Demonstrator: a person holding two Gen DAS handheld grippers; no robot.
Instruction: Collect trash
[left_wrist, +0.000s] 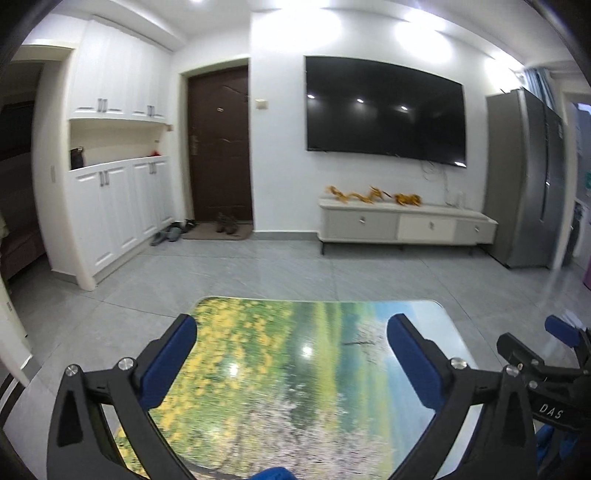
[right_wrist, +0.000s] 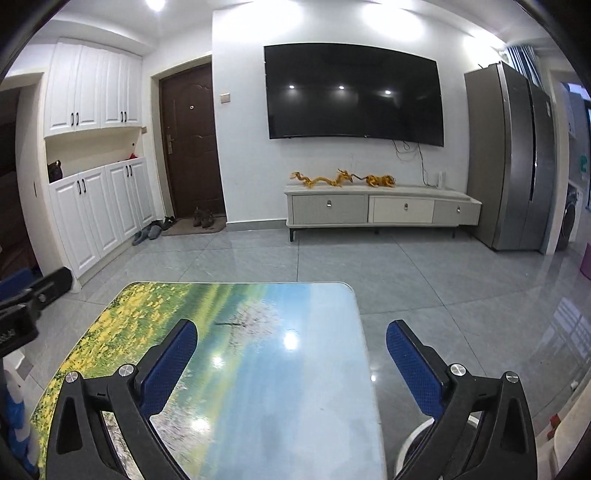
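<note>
My left gripper (left_wrist: 291, 332) is open and empty above a small table (left_wrist: 288, 398) with a glossy landscape print of yellow flowers and sky. My right gripper (right_wrist: 291, 339) is open and empty above the same table (right_wrist: 258, 369), nearer its right edge. The right gripper also shows at the right edge of the left wrist view (left_wrist: 554, 354), and the left gripper at the left edge of the right wrist view (right_wrist: 33, 295). No trash shows on the tabletop. A blue and white object (right_wrist: 16, 417) sits at the lower left of the right wrist view, mostly hidden.
Grey tiled floor (right_wrist: 406, 280) lies beyond the table. A TV (right_wrist: 351, 96) hangs over a low cabinet (right_wrist: 380, 210) with gold dragon ornaments. A fridge (right_wrist: 513, 158) stands right, white cupboards (right_wrist: 96, 206) left, a brown door (right_wrist: 190, 144) with shoes by it. A white round object (right_wrist: 417, 439) lies below the table's right edge.
</note>
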